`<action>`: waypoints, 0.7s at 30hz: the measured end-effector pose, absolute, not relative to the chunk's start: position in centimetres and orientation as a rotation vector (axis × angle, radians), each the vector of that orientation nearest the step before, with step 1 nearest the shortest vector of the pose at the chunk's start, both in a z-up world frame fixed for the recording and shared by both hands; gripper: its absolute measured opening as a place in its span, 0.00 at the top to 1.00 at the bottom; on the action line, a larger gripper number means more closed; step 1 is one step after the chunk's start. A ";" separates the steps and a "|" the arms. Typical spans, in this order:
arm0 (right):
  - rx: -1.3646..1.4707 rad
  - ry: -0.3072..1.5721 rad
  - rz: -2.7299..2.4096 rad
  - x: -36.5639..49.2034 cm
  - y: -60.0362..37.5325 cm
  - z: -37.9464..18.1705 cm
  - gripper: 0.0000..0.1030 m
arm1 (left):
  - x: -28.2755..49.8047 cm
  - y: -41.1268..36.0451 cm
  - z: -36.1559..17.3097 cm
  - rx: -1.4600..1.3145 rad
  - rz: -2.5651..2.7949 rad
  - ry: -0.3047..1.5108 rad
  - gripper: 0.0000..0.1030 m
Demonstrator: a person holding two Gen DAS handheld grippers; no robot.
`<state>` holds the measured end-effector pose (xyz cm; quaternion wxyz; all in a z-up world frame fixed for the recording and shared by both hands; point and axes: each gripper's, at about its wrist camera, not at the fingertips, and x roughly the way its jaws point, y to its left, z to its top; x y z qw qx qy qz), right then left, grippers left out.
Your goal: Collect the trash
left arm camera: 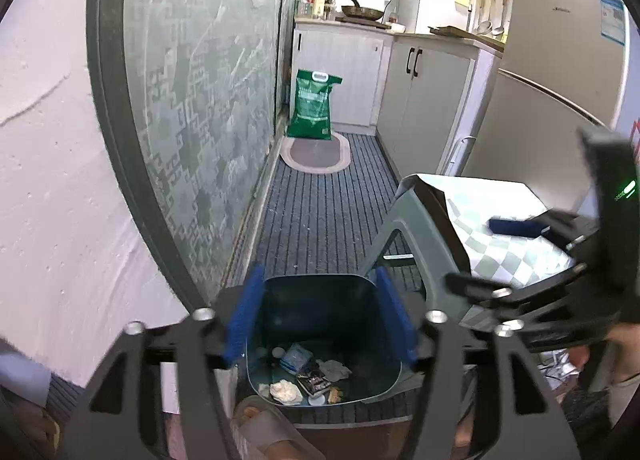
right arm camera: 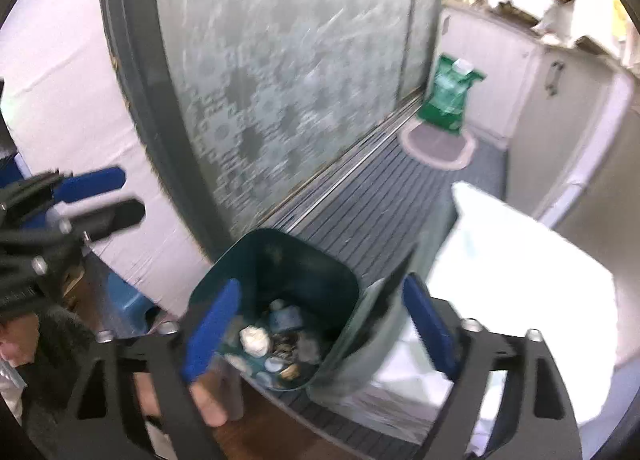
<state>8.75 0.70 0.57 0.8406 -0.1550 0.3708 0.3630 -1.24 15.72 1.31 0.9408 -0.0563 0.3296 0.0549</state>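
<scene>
A dark teal trash bin (left arm camera: pixel 320 300) stands on the floor below both grippers and holds several pieces of trash (left arm camera: pixel 308 380): crumpled paper, wrappers, small lids. It also shows in the right wrist view (right arm camera: pixel 280 260), with the trash (right arm camera: pixel 272 344) at its bottom. My left gripper (left arm camera: pixel 320 324) is open and empty above the bin. My right gripper (right arm camera: pixel 320 324) is open and empty above the bin too. The right gripper shows at the right of the left wrist view (left arm camera: pixel 516 260), and the left gripper at the left of the right wrist view (right arm camera: pixel 108 195).
A grey stool (left arm camera: pixel 416 244) with a checked cloth (left arm camera: pixel 504 244) stands right of the bin. A patterned glass sliding door (left arm camera: pixel 200 99) runs along the left. A green sack (left arm camera: pixel 314 103), an oval mat (left arm camera: pixel 316 151), cabinets (left arm camera: pixel 424 99) and a fridge (left arm camera: pixel 560 67) lie beyond. A slippered foot (left arm camera: pixel 264 424) is near the bin.
</scene>
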 end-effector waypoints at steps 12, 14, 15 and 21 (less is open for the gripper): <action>-0.225 0.686 0.645 5.7 -8.2 1.9 0.03 | -3.7 12.8 0.4 -0.073 0.166 0.580 0.03; -0.221 0.685 0.643 5.4 -8.7 1.6 0.03 | -3.6 12.3 0.2 -0.074 0.159 0.586 0.03; -0.218 0.683 0.647 5.2 -9.0 1.5 0.03 | -3.6 12.0 0.0 -0.069 0.159 0.588 0.03; -0.196 0.683 0.673 4.5 -10.2 0.5 0.03 | -4.1 10.7 -0.7 -0.072 0.134 0.600 0.03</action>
